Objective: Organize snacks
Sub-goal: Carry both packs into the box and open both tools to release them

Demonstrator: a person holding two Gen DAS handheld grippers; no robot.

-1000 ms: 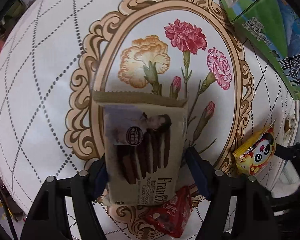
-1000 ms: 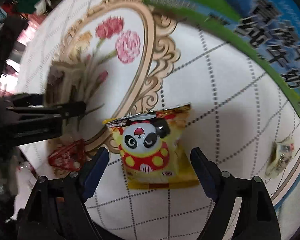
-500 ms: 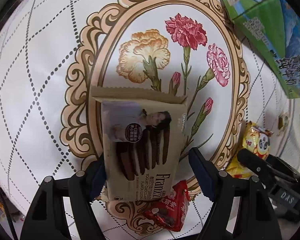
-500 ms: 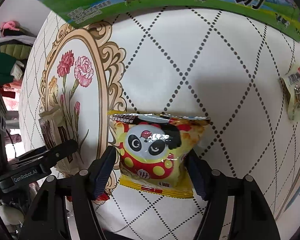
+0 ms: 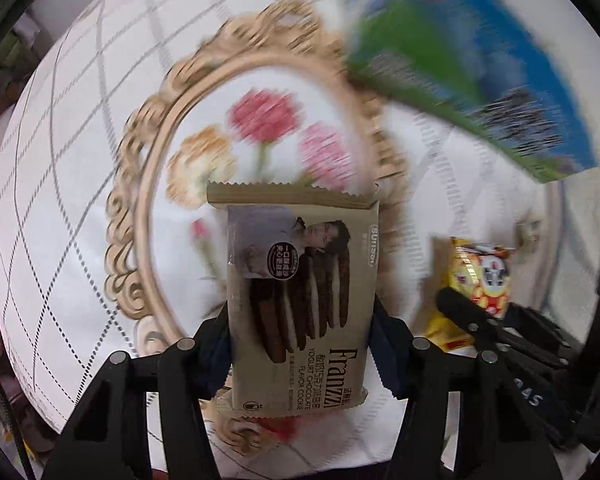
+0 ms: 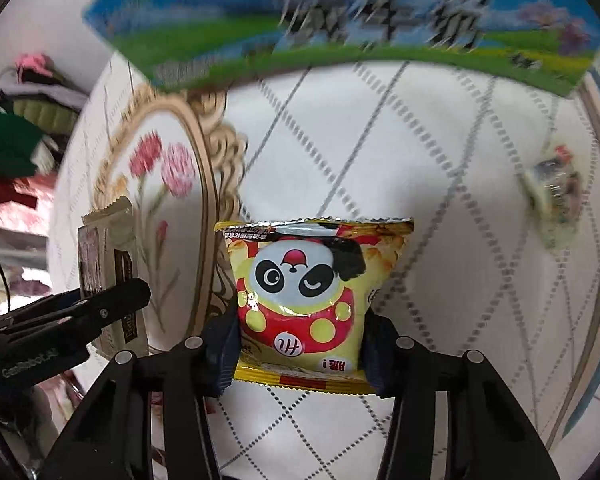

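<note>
A tan Franzzi chocolate cookie pack (image 5: 300, 300) stands between the pads of my left gripper (image 5: 302, 340). Its jaws are closing and press on both long edges of the pack, which hangs above the flowered tablecloth (image 5: 80, 160). A yellow panda snack bag (image 6: 304, 288) sits between the pads of my right gripper (image 6: 300, 346). Those jaws are closing too and squeeze the bag's lower sides. The panda bag (image 5: 480, 276) also shows at the right of the left wrist view. The cookie pack (image 6: 104, 256) shows at the left of the right wrist view.
A large green and blue milk carton box (image 6: 340, 28) lies along the far side of the table, also as the box (image 5: 480, 80). A small wrapped snack (image 6: 552, 196) lies at the right. Piled clothes (image 6: 20, 120) sit beyond the table's left edge.
Both grippers have closed onto their packs. The left one has risen with the cookie pack, off the red packet below it. The right one rolled and squared up on the panda bag.
</note>
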